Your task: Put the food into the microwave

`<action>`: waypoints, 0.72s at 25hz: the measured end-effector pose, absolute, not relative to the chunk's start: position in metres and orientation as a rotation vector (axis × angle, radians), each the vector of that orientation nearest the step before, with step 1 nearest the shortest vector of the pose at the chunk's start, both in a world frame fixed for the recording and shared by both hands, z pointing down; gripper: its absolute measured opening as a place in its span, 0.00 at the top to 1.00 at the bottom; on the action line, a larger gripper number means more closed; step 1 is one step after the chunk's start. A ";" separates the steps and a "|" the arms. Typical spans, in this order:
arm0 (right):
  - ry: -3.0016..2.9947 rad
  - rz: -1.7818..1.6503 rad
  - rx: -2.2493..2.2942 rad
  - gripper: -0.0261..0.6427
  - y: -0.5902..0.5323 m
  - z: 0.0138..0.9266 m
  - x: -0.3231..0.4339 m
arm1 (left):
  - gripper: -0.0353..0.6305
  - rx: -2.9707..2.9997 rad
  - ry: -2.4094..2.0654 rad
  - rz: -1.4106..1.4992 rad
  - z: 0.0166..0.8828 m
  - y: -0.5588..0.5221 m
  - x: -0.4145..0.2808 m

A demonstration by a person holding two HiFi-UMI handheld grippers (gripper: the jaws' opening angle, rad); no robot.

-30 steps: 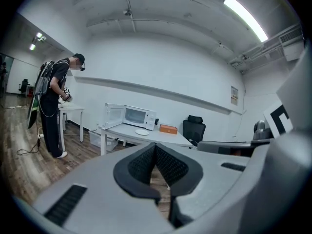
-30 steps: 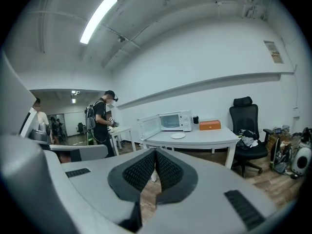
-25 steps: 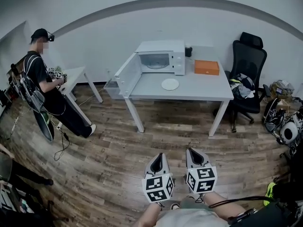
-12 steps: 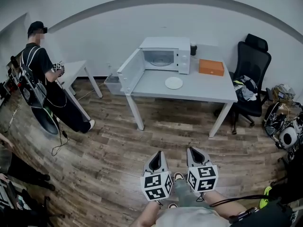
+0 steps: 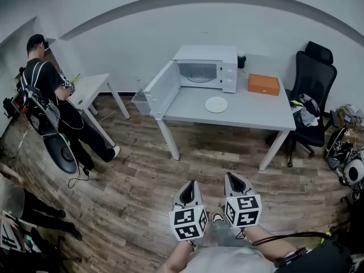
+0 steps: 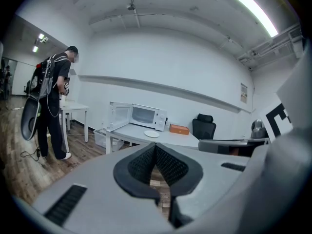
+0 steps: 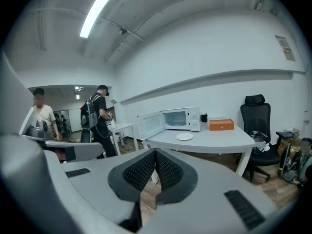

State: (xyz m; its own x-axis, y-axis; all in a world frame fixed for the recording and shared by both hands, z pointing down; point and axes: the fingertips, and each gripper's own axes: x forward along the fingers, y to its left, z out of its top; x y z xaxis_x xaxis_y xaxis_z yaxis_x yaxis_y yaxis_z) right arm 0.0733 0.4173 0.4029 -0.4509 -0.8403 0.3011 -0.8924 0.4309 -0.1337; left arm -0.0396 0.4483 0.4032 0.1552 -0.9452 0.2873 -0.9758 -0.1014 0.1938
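Room count, taken standing by:
- grippers 2, both near: left gripper (image 5: 190, 185), right gripper (image 5: 229, 177)
- tables 2: grey table (image 5: 250, 112) far centre, small white table (image 5: 85, 87) far left
- microwave (image 5: 206, 68) 1
- white plate (image 5: 216, 104) 1
- orange box (image 5: 264, 85) 1
- dark cup (image 5: 242, 61) 1
- office chair (image 5: 314, 75) 1, far right
- plastic bin (image 5: 141, 102) 1
- other people 2: person with backpack (image 5: 45, 95) far left, person in light shirt (image 7: 44, 115) left

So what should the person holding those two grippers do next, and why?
Probably step forward to the grey table: both the left gripper and right gripper are shut, empty and far from the round white plate, while the white microwave already stands open.
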 end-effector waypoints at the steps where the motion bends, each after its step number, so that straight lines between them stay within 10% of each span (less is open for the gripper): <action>1: -2.495 0.409 1.523 0.94 0.411 0.403 0.072 | 0.94 2.102 -1.848 0.130 0.403 0.443 -0.041; 18: -2.482 0.338 1.467 0.94 0.304 0.401 0.069 | 0.94 2.068 -1.861 0.143 0.404 0.338 -0.037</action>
